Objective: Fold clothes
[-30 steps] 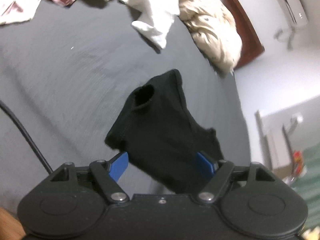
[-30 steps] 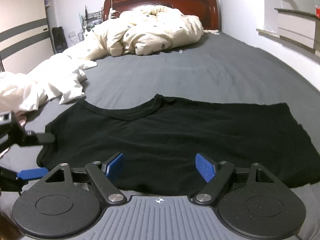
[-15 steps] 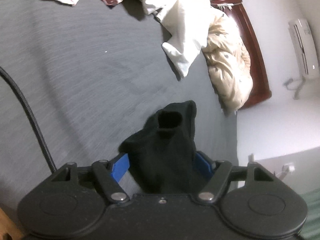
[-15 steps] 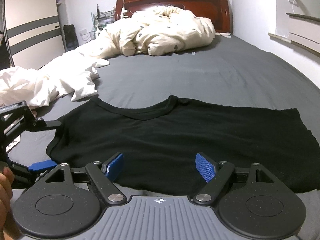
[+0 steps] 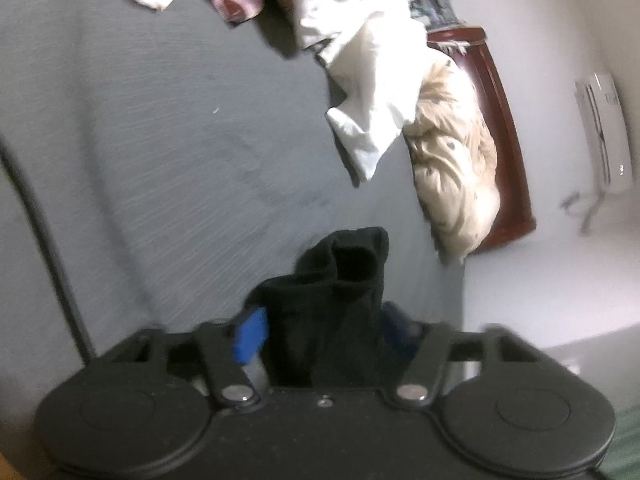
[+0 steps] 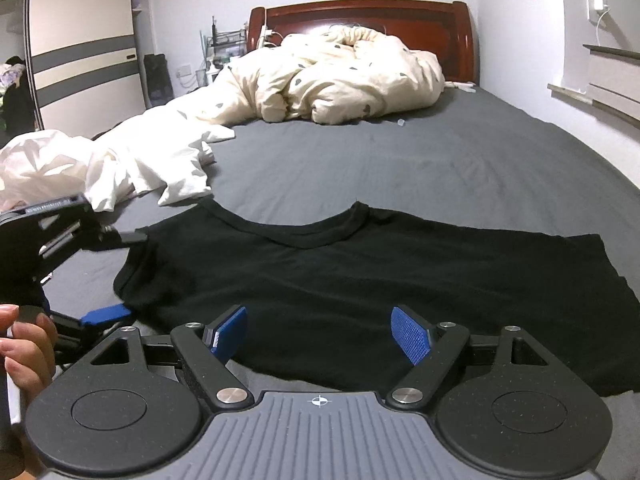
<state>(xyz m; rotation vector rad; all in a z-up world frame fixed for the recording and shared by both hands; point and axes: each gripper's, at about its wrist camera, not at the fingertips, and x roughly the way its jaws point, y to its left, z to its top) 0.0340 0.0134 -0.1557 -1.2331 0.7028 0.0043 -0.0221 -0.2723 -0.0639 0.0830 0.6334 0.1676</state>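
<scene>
Two tools at work over one black T-shirt (image 6: 360, 280), which lies spread flat on the dark grey bed sheet (image 6: 400, 160), neckline facing the headboard (image 6: 360, 20), hem end out to the right. Left of the shirt: white clothes (image 6: 152, 160) heaped on the sheet, a person's hand (image 6: 24, 344) gripping the left tool's handle. Left tool (image 6: 128, 272) sits at the shirt's left sleeve; its own wrist view shows black sleeve fabric (image 5: 332, 300) bunched between the blue pads (image 5: 250, 336) and filling the gap, so it looks clenched on the sleeve, though blur stops me being sure how hard it bites. Right tool (image 6: 320, 332) hovers just above the shirt's near edge, fingers spread wide, holding nothing. Beyond the shirt, toward the headboard: a cream duvet (image 6: 340, 76), crumpled. Judgement: step in hand is a sleeve-side fold, left side of the shirt gathered for carrying inward. Next move likely calls for the sleeve to travel across toward the shirt's middle while the right tool pins or takes the near edge so the body stays flat.
</scene>
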